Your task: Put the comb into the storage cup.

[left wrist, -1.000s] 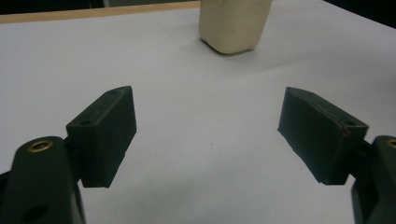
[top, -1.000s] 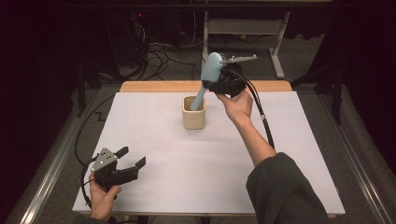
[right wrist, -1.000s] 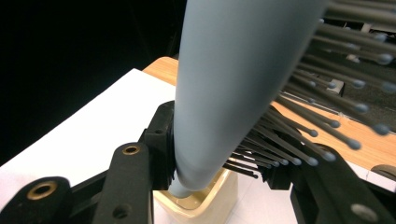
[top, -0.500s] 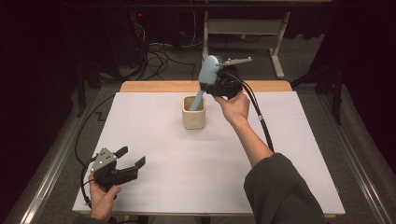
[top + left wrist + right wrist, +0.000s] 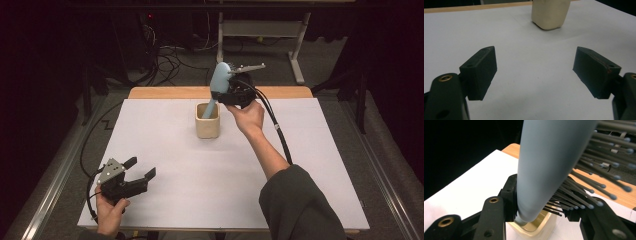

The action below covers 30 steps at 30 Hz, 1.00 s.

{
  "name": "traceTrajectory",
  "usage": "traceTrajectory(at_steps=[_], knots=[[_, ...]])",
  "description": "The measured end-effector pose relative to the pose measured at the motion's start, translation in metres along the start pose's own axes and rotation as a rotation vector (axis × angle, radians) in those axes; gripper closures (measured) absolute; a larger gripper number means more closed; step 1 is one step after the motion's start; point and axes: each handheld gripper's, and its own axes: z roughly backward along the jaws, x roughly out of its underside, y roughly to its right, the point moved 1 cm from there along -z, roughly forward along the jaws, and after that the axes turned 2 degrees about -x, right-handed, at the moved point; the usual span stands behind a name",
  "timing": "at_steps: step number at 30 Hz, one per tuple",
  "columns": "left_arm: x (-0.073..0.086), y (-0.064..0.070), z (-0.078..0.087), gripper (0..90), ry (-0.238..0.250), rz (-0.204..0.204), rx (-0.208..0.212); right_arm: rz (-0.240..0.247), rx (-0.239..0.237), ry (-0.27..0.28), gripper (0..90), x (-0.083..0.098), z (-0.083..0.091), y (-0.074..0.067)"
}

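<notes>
Brush (image 5: pixel 218 85): pale blue hairbrush, clamped at its bristled head in the right tool (image 5: pixel 226 92), handle end down inside the cream cup (image 5: pixel 207 121) at the desk's (image 5: pixel 165 130) far middle. Long axis steep, head tilted up and right, bristles toward the hand. Risk: a sideways pull could lever the light cup over; left tool (image 5: pixel 141 168) rests wide, empty, near corner.

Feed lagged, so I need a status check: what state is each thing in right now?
Hairbrush: tilted, handle end down in the cup, clamped at the head.
Cup: upright on the table, open top.
Right gripper: shut on the hairbrush.
Left gripper: open, empty, low over the table.
</notes>
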Motion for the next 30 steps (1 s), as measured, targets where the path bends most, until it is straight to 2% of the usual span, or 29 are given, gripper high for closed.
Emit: traceTrajectory(at_steps=[30], knots=[[0.0,-0.002,0.001,20.0,0.011,0.015,-0.019,-0.019,0.0,-0.026,55.4,0.013,-0.012,0.005]])
